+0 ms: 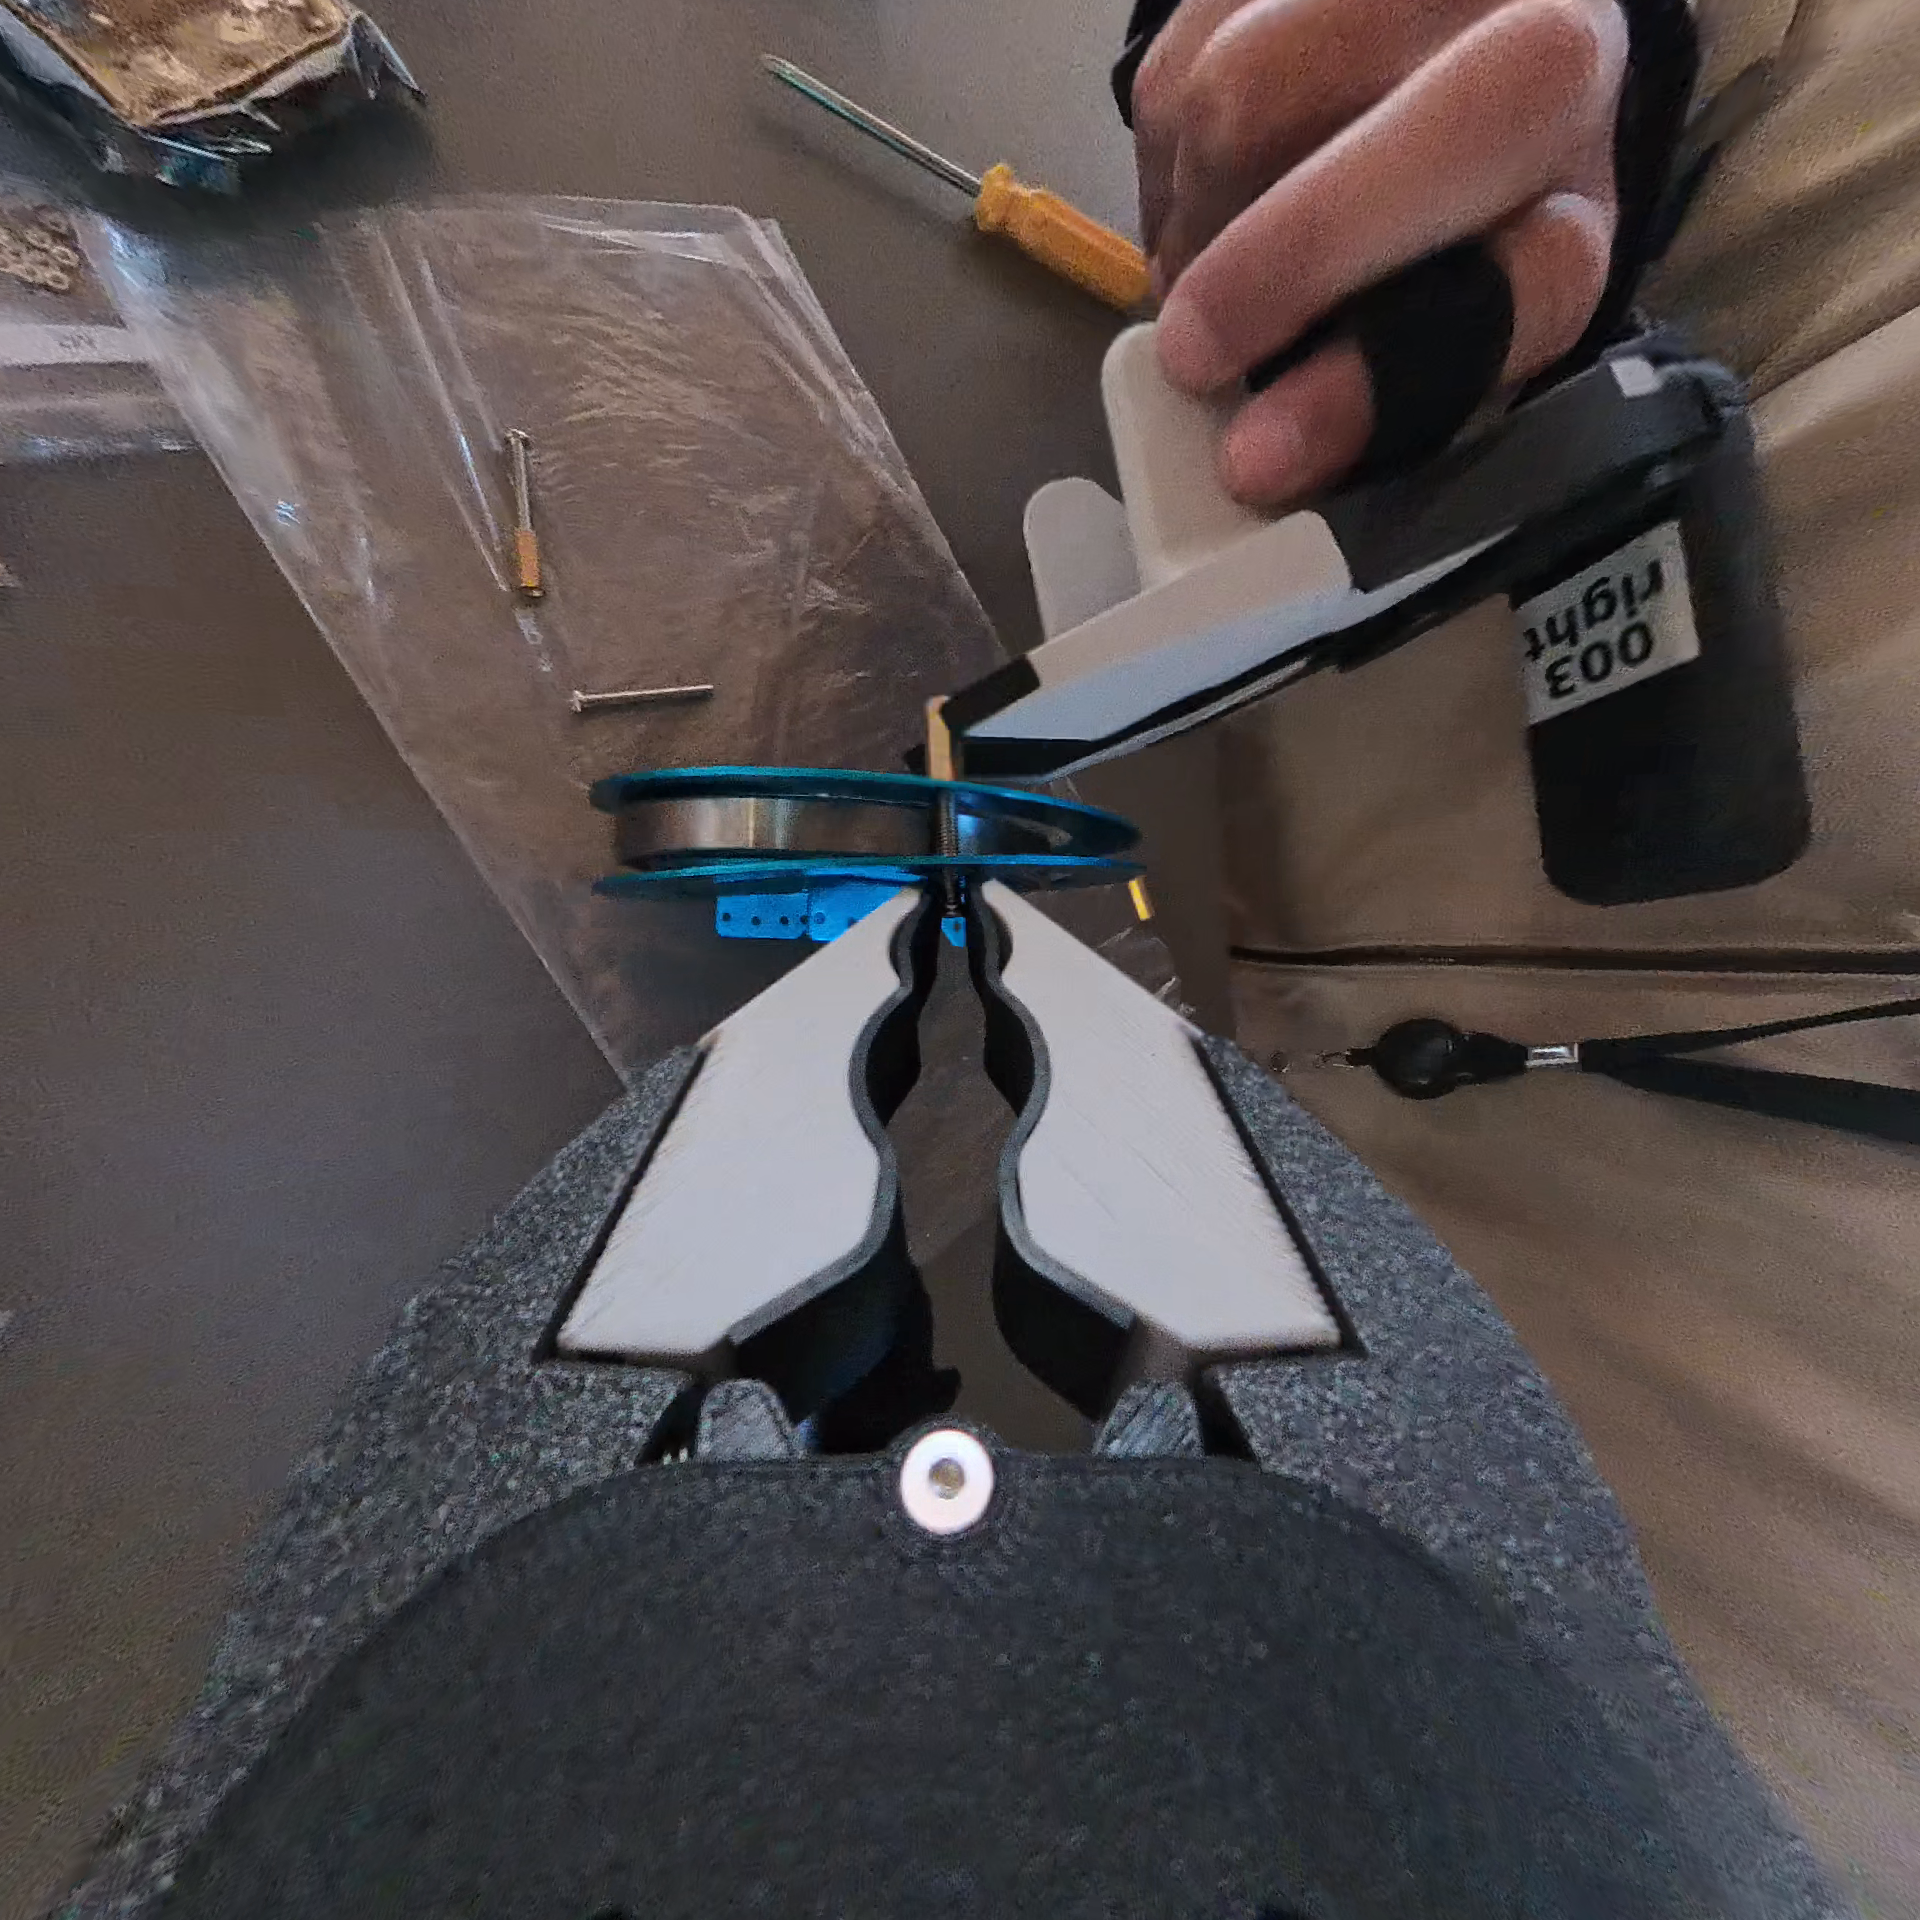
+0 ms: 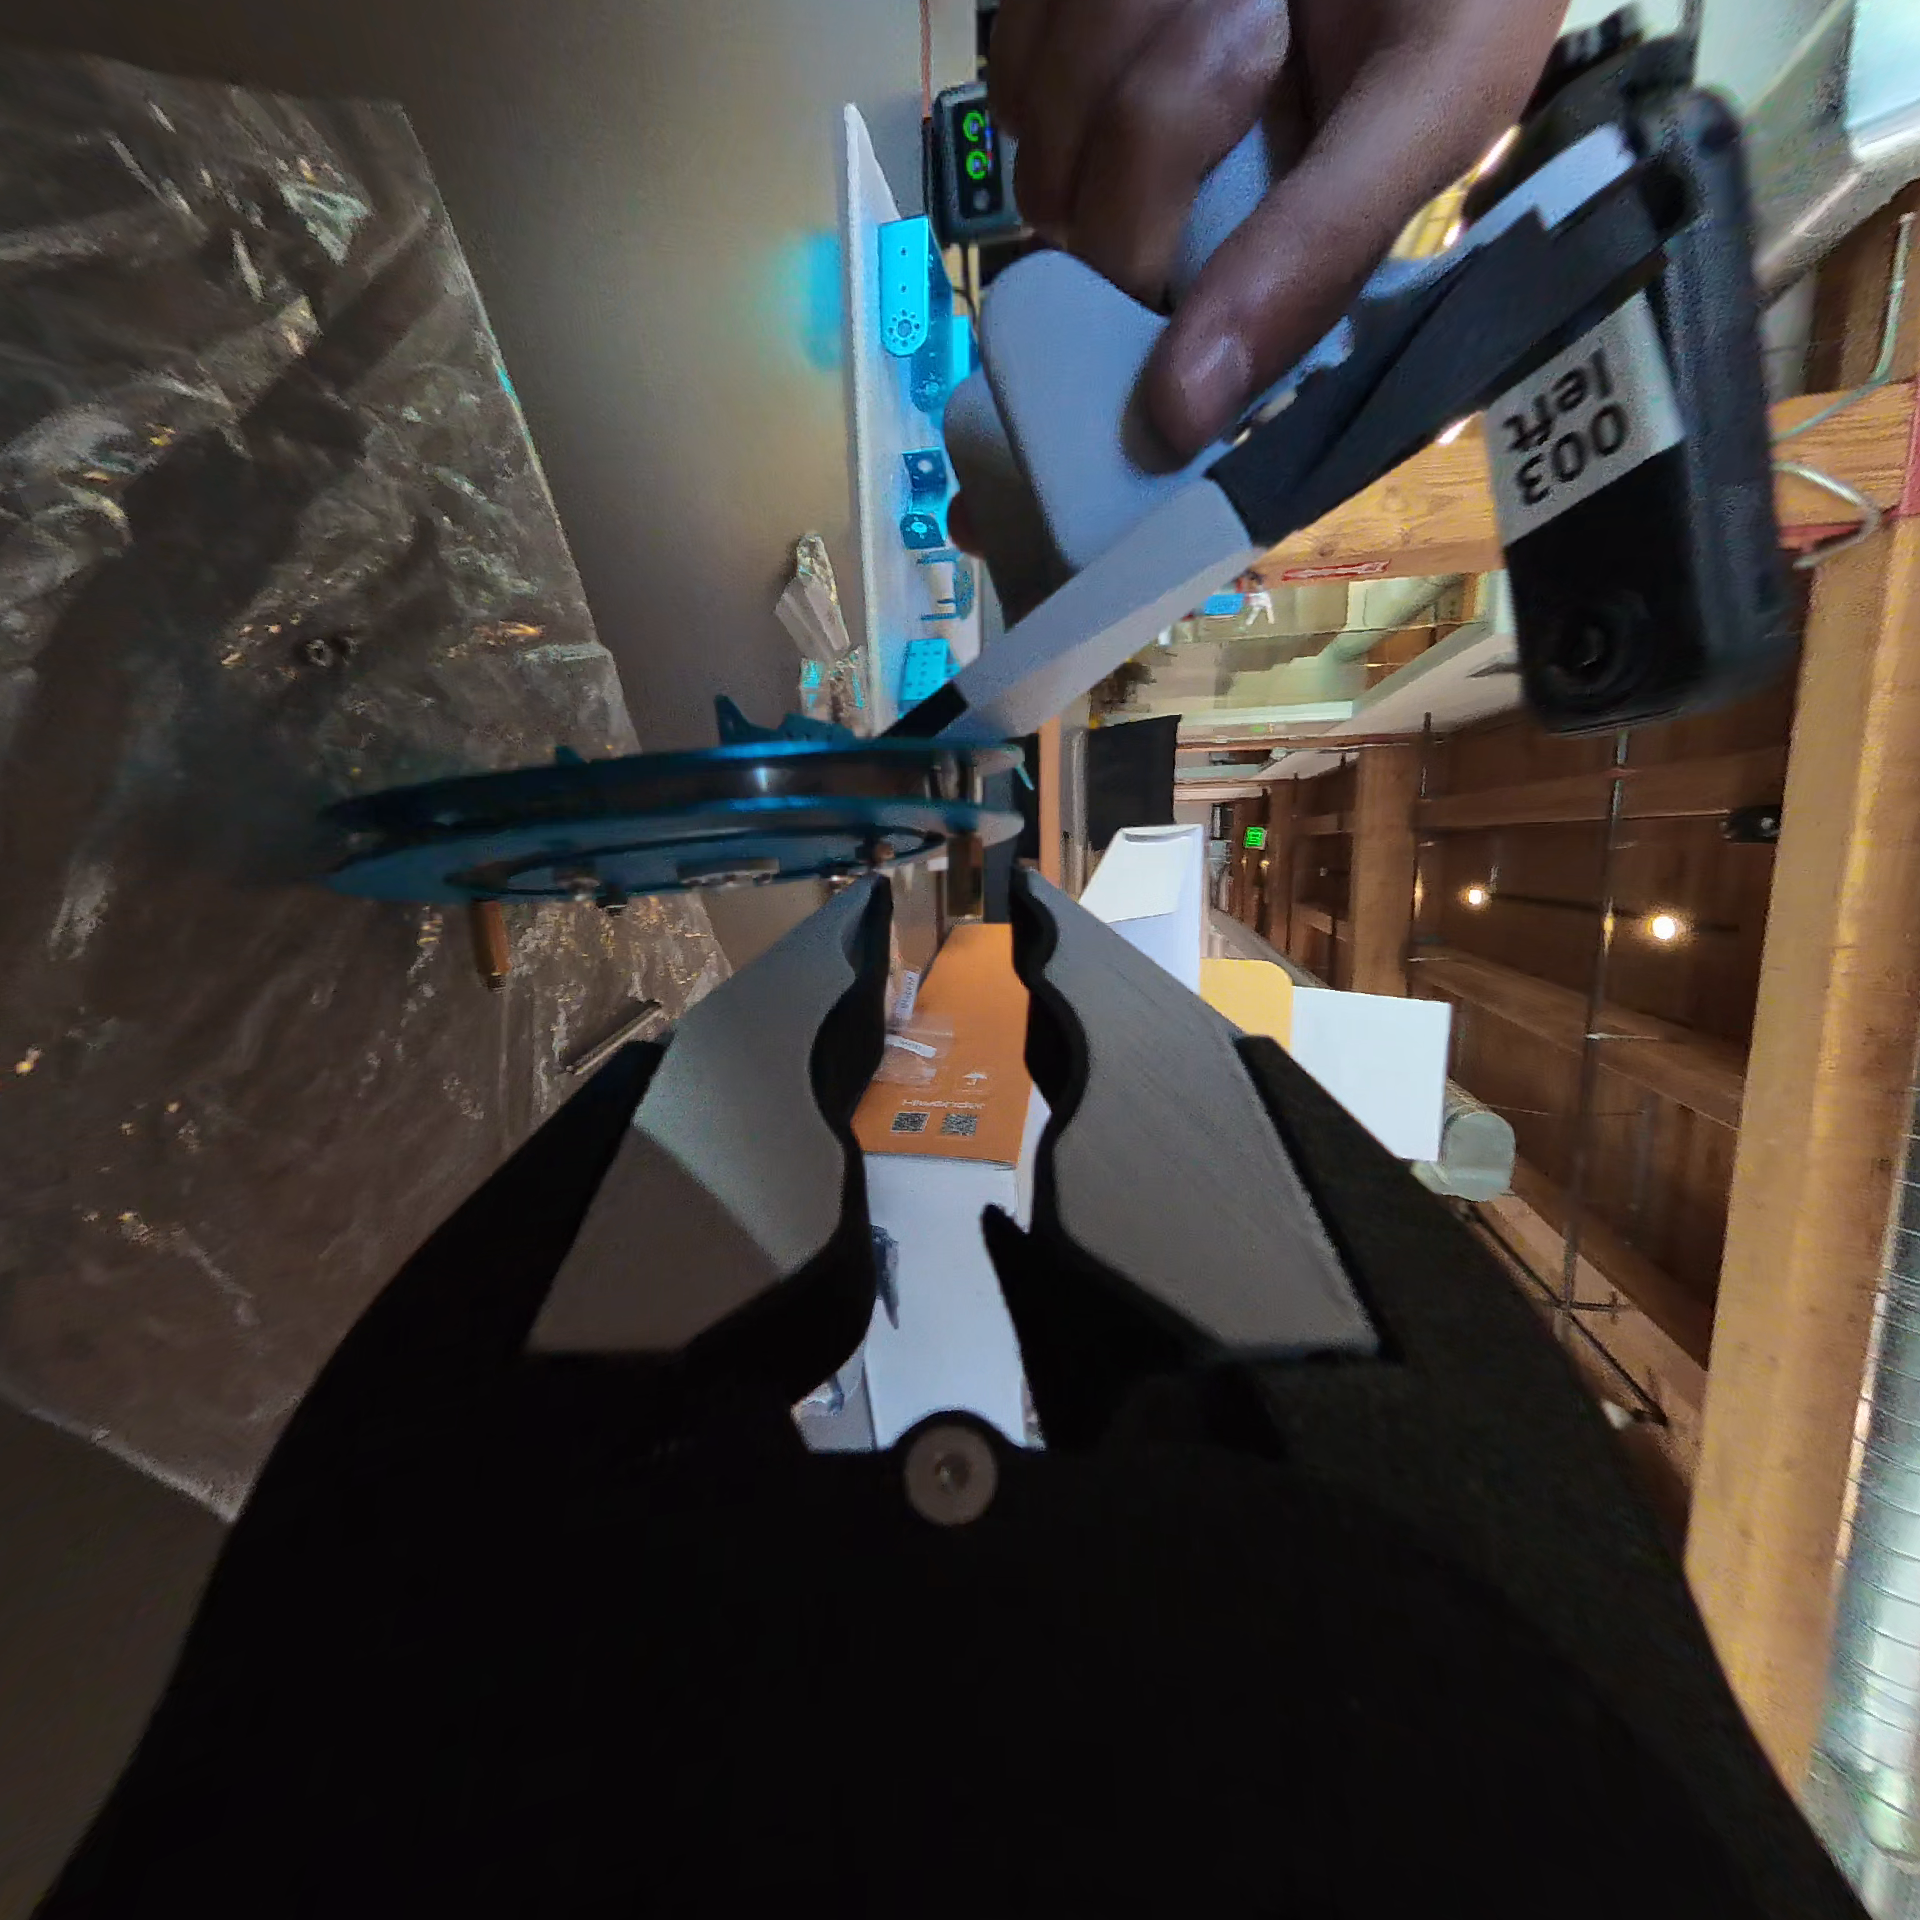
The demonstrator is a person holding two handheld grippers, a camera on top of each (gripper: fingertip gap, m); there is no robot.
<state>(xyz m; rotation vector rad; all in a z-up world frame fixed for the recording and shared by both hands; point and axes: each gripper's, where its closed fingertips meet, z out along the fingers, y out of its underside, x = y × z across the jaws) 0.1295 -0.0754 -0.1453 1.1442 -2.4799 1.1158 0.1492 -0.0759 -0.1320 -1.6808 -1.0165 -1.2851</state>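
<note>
A round assembly of two blue discs with a steel ring between them stands over a clear plastic bag. A threaded screw runs through its near edge. My left gripper is shut on the lower end of that screw, under the discs beside a blue bracket. My right gripper, held by a hand, comes in from the upper right and is shut on a brass standoff on top of the discs. In the right wrist view the right gripper holds the standoff against the discs, with the left gripper on the far side.
A yellow-handled screwdriver, a loose screw and a screw with a brass standoff lie on the brown table and the plastic bag. A foil bag lies top left. A person's beige garment is close on the right. An orange and white box lies beyond. The grippers are tip to tip, or close to it.
</note>
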